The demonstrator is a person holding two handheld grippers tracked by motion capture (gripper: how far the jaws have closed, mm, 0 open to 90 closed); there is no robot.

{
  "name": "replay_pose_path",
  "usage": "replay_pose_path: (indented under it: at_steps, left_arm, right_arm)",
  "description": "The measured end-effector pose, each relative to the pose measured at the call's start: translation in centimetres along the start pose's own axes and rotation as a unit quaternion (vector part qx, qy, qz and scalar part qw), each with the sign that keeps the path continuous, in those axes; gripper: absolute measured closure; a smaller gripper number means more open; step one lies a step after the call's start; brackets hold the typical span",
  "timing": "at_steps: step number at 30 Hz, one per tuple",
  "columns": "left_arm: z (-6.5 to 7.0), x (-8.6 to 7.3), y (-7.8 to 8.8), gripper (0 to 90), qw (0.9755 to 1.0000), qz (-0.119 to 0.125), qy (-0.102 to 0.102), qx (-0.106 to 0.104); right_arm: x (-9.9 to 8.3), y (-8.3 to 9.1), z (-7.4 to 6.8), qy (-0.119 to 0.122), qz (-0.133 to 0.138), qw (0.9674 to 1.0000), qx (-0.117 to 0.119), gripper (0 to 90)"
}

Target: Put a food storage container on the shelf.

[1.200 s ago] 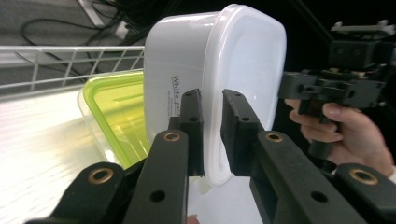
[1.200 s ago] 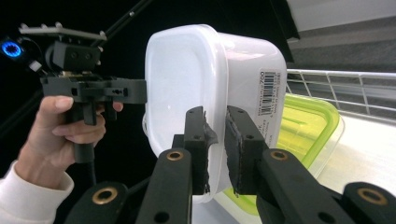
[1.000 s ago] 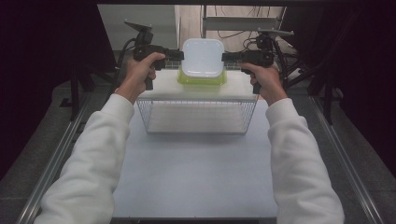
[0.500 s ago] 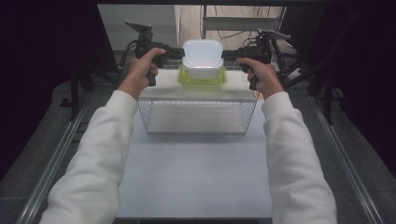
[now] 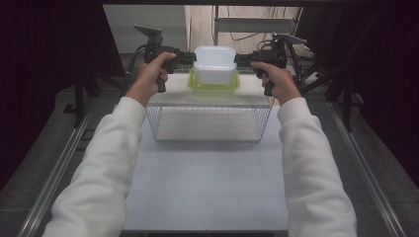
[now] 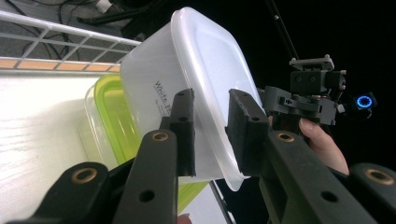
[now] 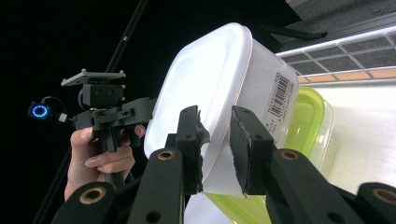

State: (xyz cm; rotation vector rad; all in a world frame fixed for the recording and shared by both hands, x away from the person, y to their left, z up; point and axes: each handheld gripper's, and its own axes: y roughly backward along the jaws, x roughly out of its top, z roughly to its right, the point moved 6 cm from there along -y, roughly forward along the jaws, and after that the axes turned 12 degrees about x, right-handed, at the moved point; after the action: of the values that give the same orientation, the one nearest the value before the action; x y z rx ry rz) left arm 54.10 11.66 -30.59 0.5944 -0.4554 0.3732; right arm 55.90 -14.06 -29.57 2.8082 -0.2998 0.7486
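Seen from above: two white sleeves reaching up from the bottom corners of the frame, forearms converging toward upper center, each hand wrapped round a pistol-style grip. Mid-frame, one white bench carrying one wire basket. Beyond it, at upper center, two containers stacked: one translucent white tub sitting upside down on one clear tub with a lime-green lid, both resting on the pale shelf over the basket.

Left hand-held gripper pointing inward from the left, right hand-held gripper mirroring it from the right, both level with the white tub. Rounded corners, smooth frosted walls, printed lettering on one side, a barcode label on the other.

Both sets of jaws just opening, rim of the white tub between each pair; pads parted slightly and no longer clamped on the plastic.
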Motion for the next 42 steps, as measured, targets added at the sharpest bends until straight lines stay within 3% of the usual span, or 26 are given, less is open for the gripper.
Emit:
replay_pose_path:
  at_steps: [6, 9, 10, 16, 18, 22, 23, 24, 25, 27, 29, 31, 32, 33, 34, 35, 37, 38, 39, 40, 42]
  left_arm:
    - [0.2, -0.2, 0.1, 69.8, 0.9998, 0.007, -0.019, 0.006]
    - [0.4, 0.0, 0.4, 54.6, 0.9991, 0.026, -0.033, 0.009]
    - [0.4, 0.0, 0.5, 54.6, 0.9987, 0.031, -0.039, 0.015]
    - [1.1, -0.4, 1.6, 39.2, 0.9951, 0.046, -0.085, 0.023]
    - [1.3, -0.7, 2.1, 37.5, 0.9932, 0.051, -0.101, 0.030]
    - [1.8, -2.0, 3.3, 30.6, 0.9865, 0.066, -0.140, 0.054]
    - [1.9, -2.5, 3.7, 29.9, 0.9841, 0.072, -0.151, 0.060]
    - [2.0, -3.8, 4.7, 28.4, 0.9803, 0.078, -0.170, 0.064]
    - [2.0, -3.8, 4.7, 27.8, 0.9803, 0.078, -0.170, 0.064]
    - [2.0, -5.2, 5.6, 27.2, 0.9769, 0.085, -0.183, 0.069]
    - [1.9, -6.6, 6.4, 26.1, 0.9743, 0.089, -0.194, 0.073]
    - [1.7, -8.0, 7.1, 25.5, 0.9708, 0.093, -0.205, 0.083]
    - [1.5, -9.5, 7.6, 25.0, 0.9674, 0.096, -0.217, 0.090]
    - [1.5, -9.5, 7.6, 24.9, 0.9674, 0.096, -0.217, 0.090]
    - [1.3, -11.0, 8.0, 24.6, 0.9640, 0.095, -0.230, 0.094]
    - [1.3, -11.0, 8.0, 24.6, 0.9640, 0.095, -0.230, 0.094]
    - [1.0, -12.5, 8.3, 24.3, 0.9634, 0.093, -0.236, 0.089]
    - [0.7, -13.4, 8.4, 24.3, 0.9630, 0.092, -0.238, 0.087]
    - [0.4, -14.1, 8.4, 24.4, 0.9620, 0.092, -0.242, 0.088]
    - [-0.3, -15.7, 8.4, 24.3, 0.9608, 0.087, -0.248, 0.089]
    - [-0.7, -16.5, 8.4, 24.3, 0.9602, 0.088, -0.248, 0.094]
  right_arm:
    - [-0.1, -0.1, -0.2, 0.015, 0.000, 0.9998, -0.010, 70.2]
    - [0.0, -0.1, -0.6, 0.053, 0.013, 0.9983, -0.023, 58.3]
    - [0.0, -0.1, -0.6, 0.053, 0.013, 0.9983, -0.023, 58.3]
    - [-0.1, 1.0, -2.0, 0.110, 0.022, 0.9930, -0.034, 44.7]
    - [-0.2, 1.2, -2.3, 0.117, 0.021, 0.9923, -0.036, 43.2]
    - [-1.2, 2.2, -3.2, 0.159, 0.017, 0.9860, -0.047, 37.6]
    - [-1.6, 2.5, -3.4, 0.172, 0.017, 0.9837, -0.051, 36.6]
    - [-2.7, 3.2, -3.8, 0.197, 0.012, 0.9790, -0.052, 35.4]
    - [-2.7, 3.2, -3.8, 0.197, 0.012, 0.9790, -0.052, 35.4]
    - [-3.9, 3.9, -3.9, 0.222, 0.006, 0.9733, -0.058, 35.0]
    - [-5.2, 4.7, -3.9, 0.235, -0.001, 0.9699, -0.063, 34.1]
    - [-6.4, 5.5, -3.8, 0.246, -0.001, 0.9673, -0.063, 32.4]
    - [-7.6, 6.3, -3.8, 0.256, 0.001, 0.9645, -0.064, 31.8]
    - [-7.6, 6.3, -3.8, 0.256, 0.001, 0.9645, -0.064, 31.8]
    - [-8.7, 6.9, -3.8, 0.269, 0.001, 0.9608, -0.068, 31.4]
    - [-8.7, 6.9, -3.8, 0.269, 0.001, 0.9608, -0.068, 31.4]
    - [-10.3, 7.8, -3.8, 0.283, 0.003, 0.9565, -0.071, 31.0]
    - [-10.3, 7.8, -3.8, 0.283, 0.003, 0.9565, -0.071, 31.0]
    - [-10.9, 8.0, -3.8, 0.289, 0.002, 0.9545, -0.073, 30.9]
    - [-12.2, 8.3, -3.6, 0.304, -0.002, 0.9492, -0.082, 30.5]
    - [-12.7, 8.5, -3.5, 0.308, -0.006, 0.9474, -0.086, 30.1]
